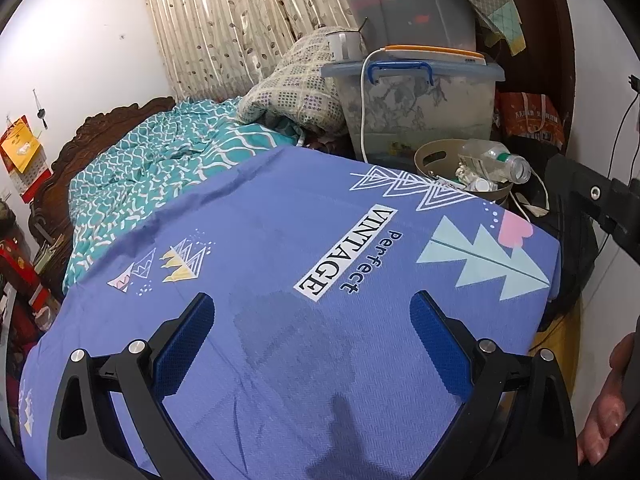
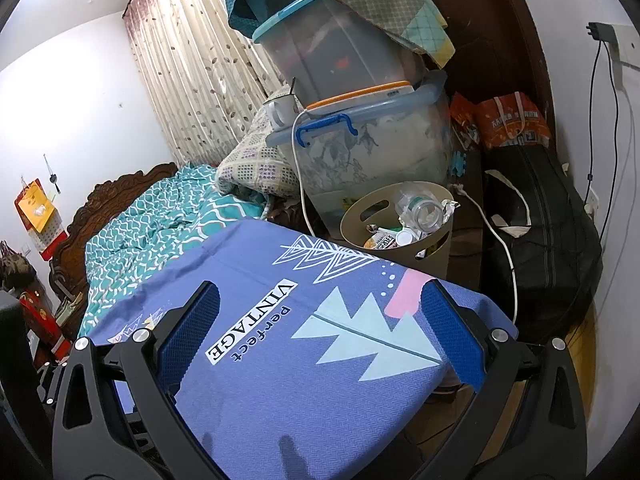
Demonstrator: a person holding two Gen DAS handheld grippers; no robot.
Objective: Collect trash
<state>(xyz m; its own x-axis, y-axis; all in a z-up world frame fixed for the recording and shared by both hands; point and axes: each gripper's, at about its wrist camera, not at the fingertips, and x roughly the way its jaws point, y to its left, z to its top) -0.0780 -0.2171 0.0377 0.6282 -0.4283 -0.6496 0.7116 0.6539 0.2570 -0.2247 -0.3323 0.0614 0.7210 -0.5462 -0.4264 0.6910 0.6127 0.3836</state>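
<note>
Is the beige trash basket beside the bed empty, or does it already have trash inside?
Not empty. The trash basket holds a clear plastic bottle lying tipped at the top, above crumpled wrappers.

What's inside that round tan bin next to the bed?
The tan bin holds a clear plastic bottle lying on top, crumpled wrappers and small white caps. Whatever sits deeper is covered by that trash.

bright, even indoor light; soft shadows on the blue sheet (image 1: pixel 280 240); fisheye-bent edges.

The blue sheet (image 2: pixel 280 360) hides the bin's (image 2: pixel 436 256) base; its deeper contents perhaps unreadable.
</note>
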